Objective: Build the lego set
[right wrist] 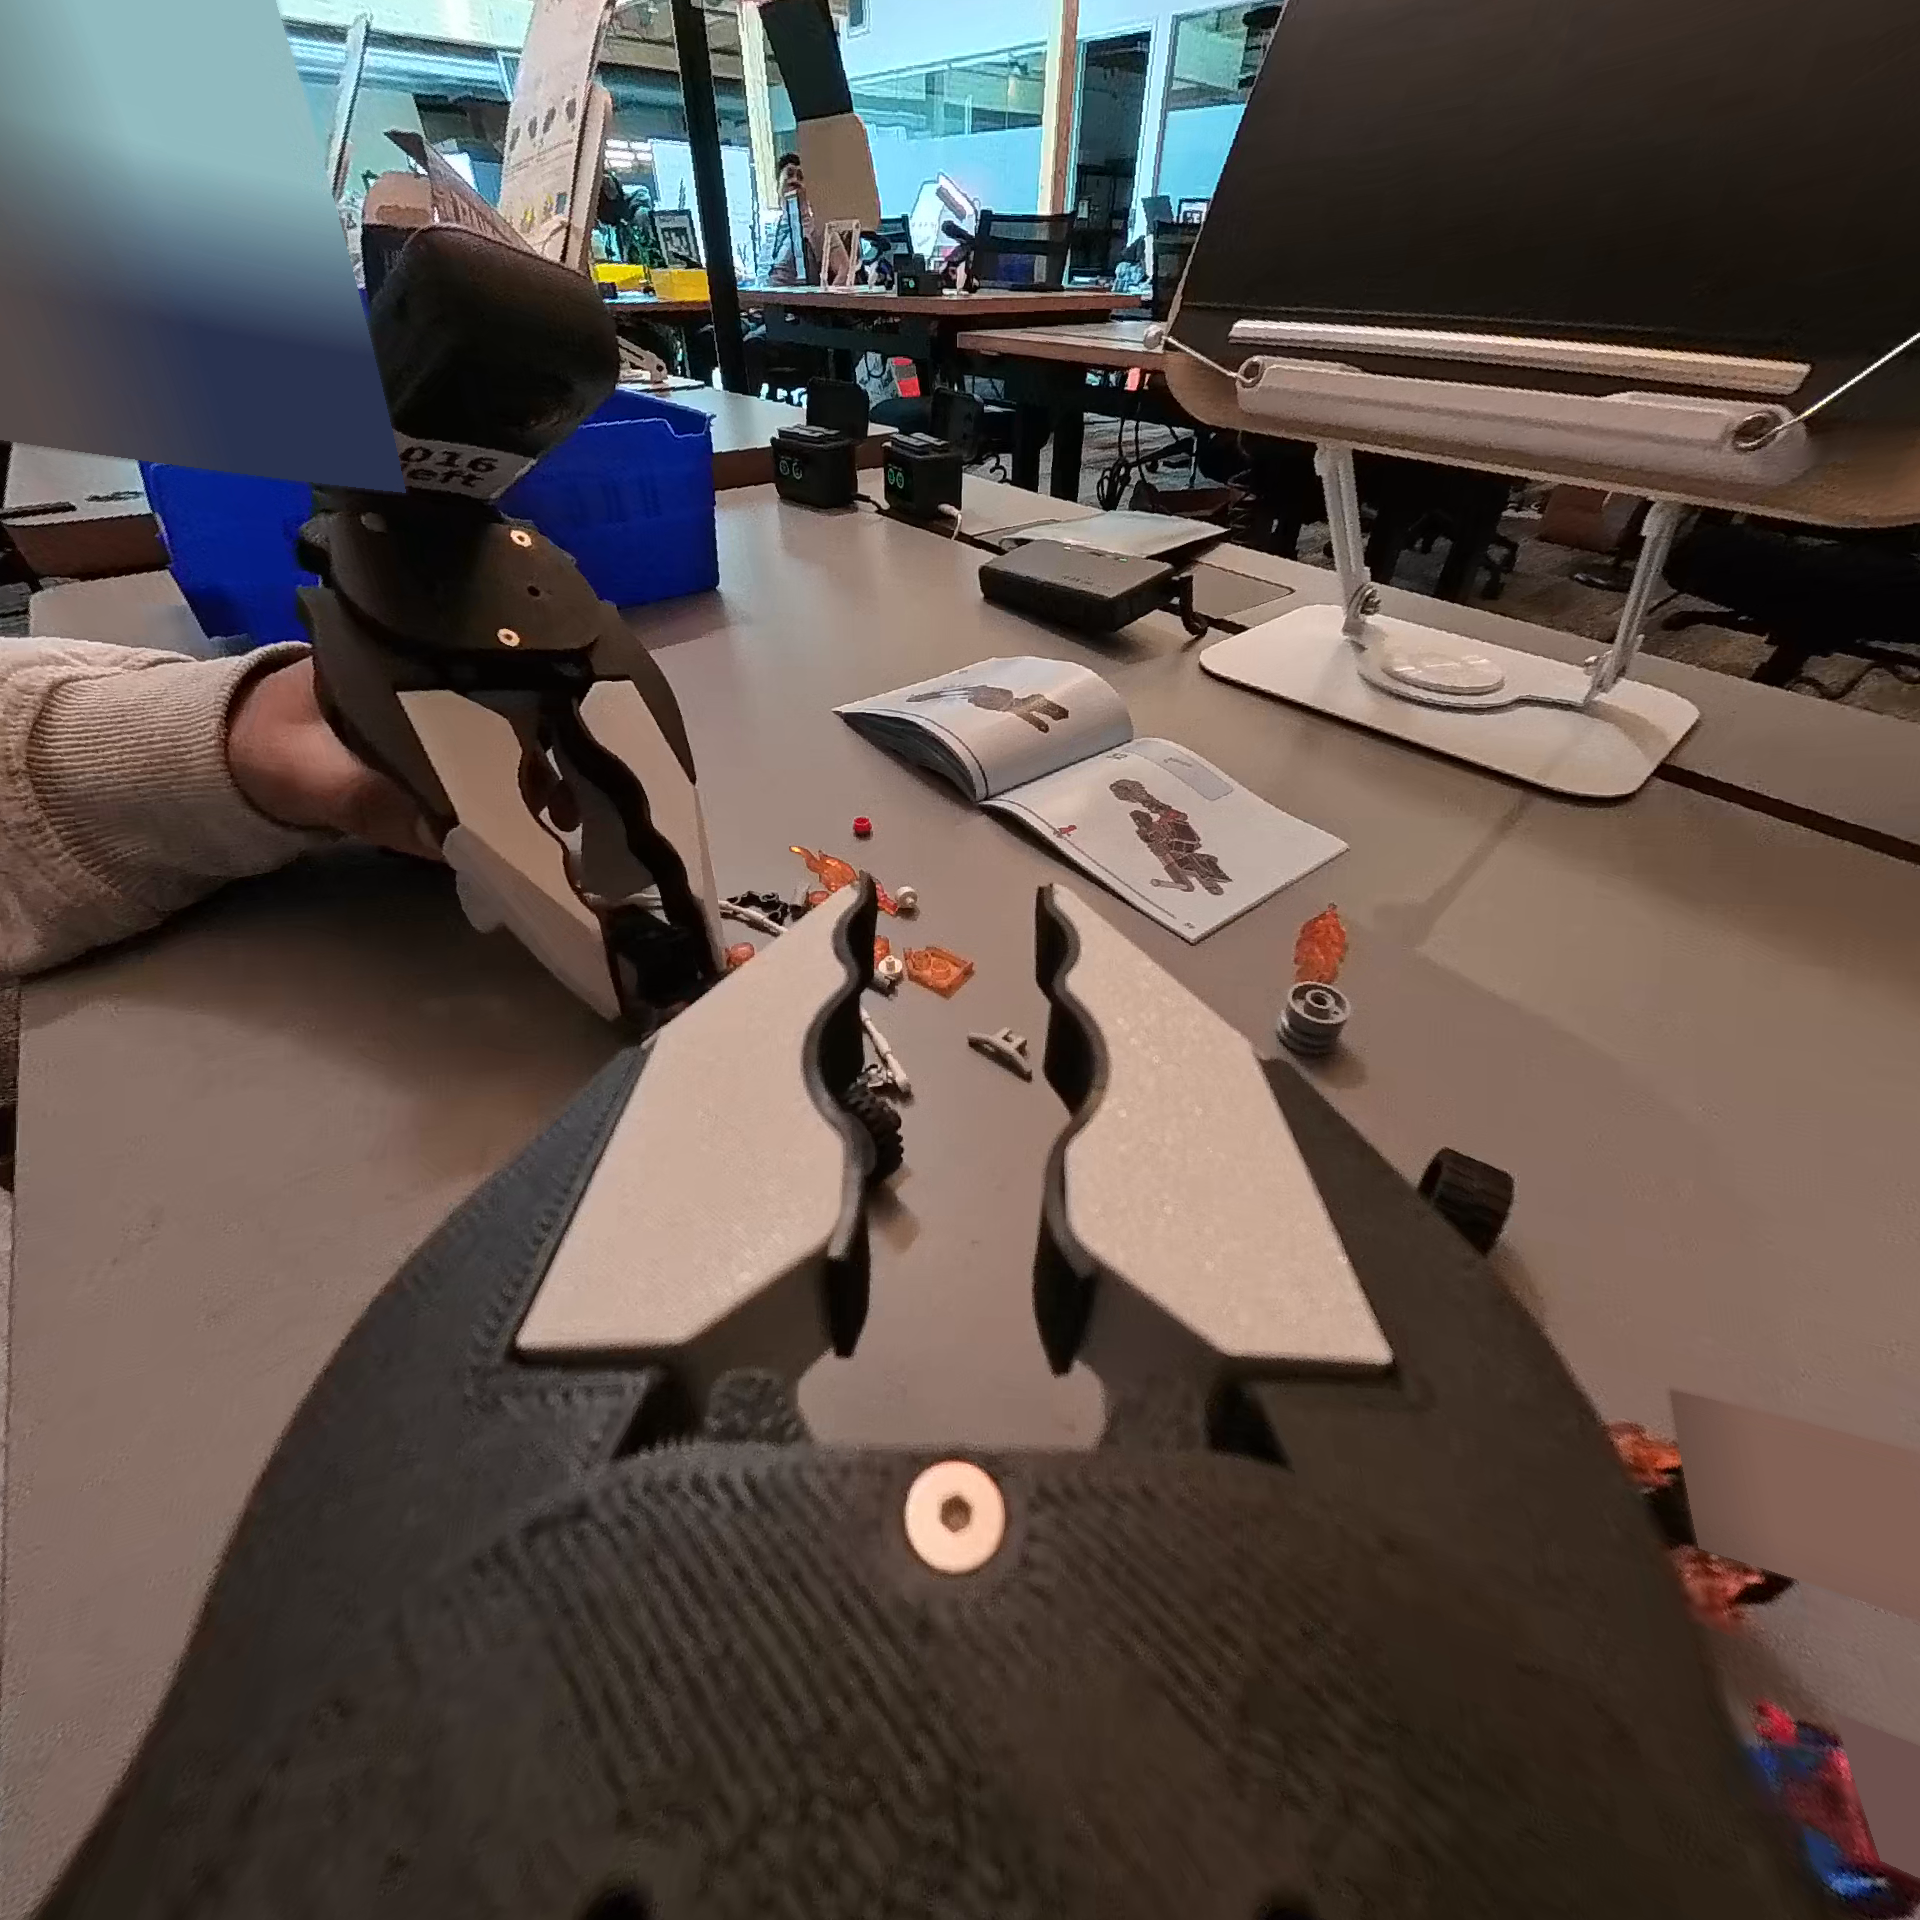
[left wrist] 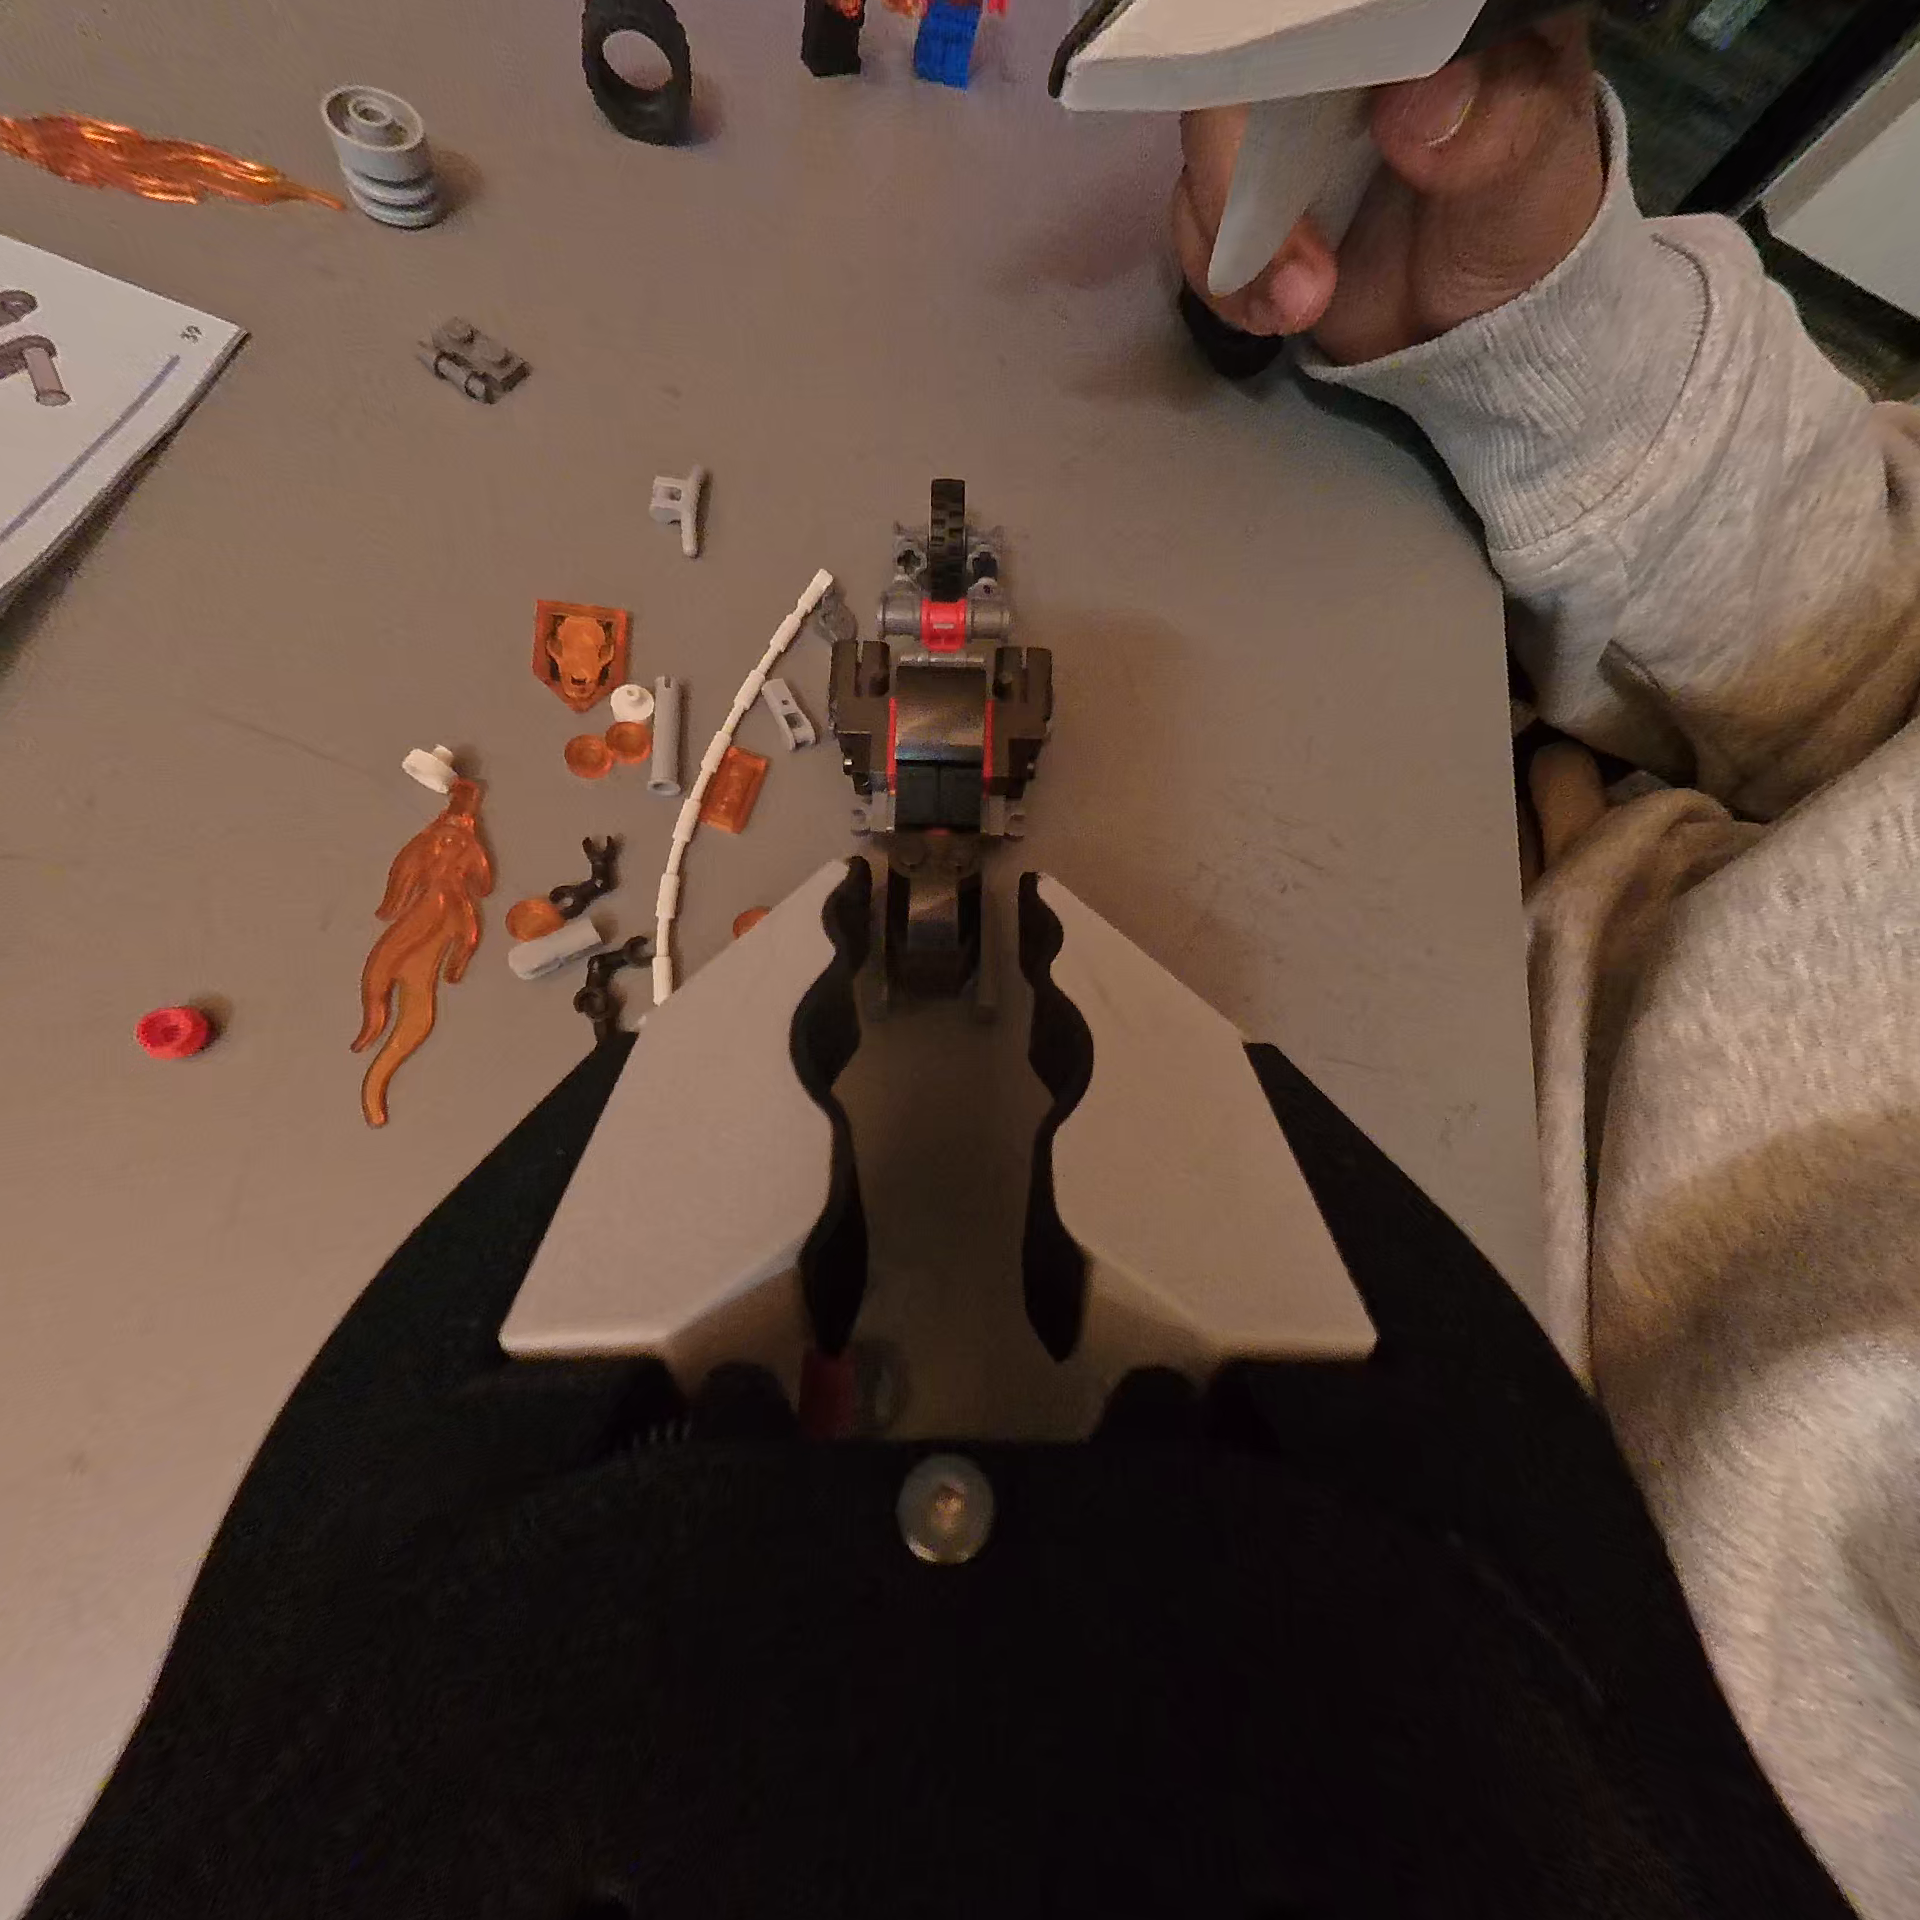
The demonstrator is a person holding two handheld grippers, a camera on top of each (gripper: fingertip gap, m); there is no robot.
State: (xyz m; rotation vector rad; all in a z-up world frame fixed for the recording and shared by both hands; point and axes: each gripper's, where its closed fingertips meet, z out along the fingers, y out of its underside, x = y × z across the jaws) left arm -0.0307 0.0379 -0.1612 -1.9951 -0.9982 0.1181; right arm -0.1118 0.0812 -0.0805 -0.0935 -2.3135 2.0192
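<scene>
A partly built dark grey, black and red lego motorbike (left wrist: 940, 717) lies on the grey table (left wrist: 1247, 831), its black front wheel pointing away. My left gripper (left wrist: 940, 894) is shut on its rear end. In the right wrist view the left gripper (right wrist: 665, 977) stands tilted down on the table, and the bike's front wheel (right wrist: 881, 1127) shows beside my right gripper's left finger. My right gripper (right wrist: 951, 904) is open and empty, a little above the table next to the bike. One of its white fingers (left wrist: 1247, 52), held by a hand, shows in the left wrist view.
Loose pieces lie left of the bike: a white flexible tube (left wrist: 727, 769), an orange flame (left wrist: 426, 935), an orange shield (left wrist: 579, 649) and a red round piece (left wrist: 171, 1031). Farther off are a grey hub (right wrist: 1314, 1018), a black tyre (right wrist: 1467, 1195), an open booklet (right wrist: 1091, 790) and a stand (right wrist: 1455, 686). Spacing between my two grippers at the tips: around 12 cm.
</scene>
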